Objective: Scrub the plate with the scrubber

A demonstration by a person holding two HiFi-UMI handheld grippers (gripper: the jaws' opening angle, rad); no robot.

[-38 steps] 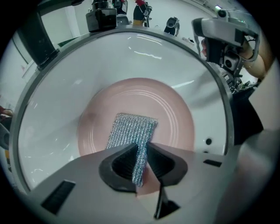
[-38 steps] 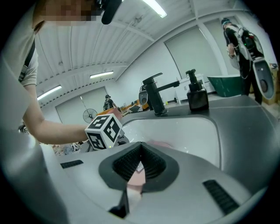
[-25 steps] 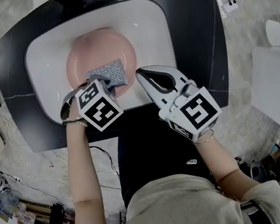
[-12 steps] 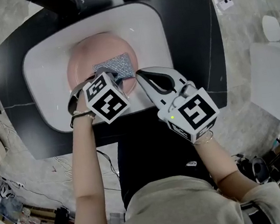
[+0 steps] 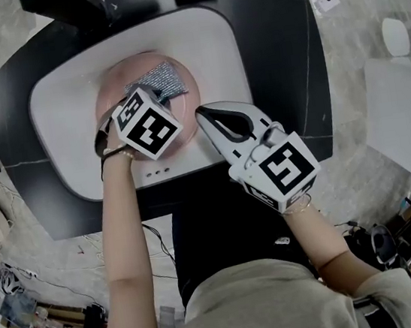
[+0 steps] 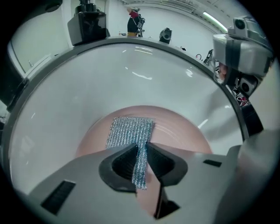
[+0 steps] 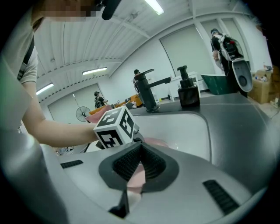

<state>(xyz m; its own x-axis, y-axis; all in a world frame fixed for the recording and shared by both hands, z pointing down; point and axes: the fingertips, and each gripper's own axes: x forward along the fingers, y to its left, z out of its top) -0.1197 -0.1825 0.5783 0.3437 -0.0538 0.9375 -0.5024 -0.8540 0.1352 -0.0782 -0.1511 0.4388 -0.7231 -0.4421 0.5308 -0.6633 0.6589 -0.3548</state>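
One white sink basin (image 5: 65, 137) held one round pink plate (image 5: 108, 105) and one silver mesh scrubber (image 5: 157, 78), with two white grippers, left (image 5: 144, 97) and right (image 5: 201, 113), above that basin.

Left hand-held gripper (image 6: 142, 146) clamps the scrubber (image 6: 129, 131); right hand-held gripper (image 7: 141, 147) seems closed.

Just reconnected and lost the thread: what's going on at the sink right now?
A person is working with two handheld grippers. The left gripper is shut on a silvery mesh scrubber, which lies flat on the pink plate in the white sink basin. The right gripper is clamped on the plate's rim, apparently steadying it. A faucet and soap dispenser stand behind the basin.
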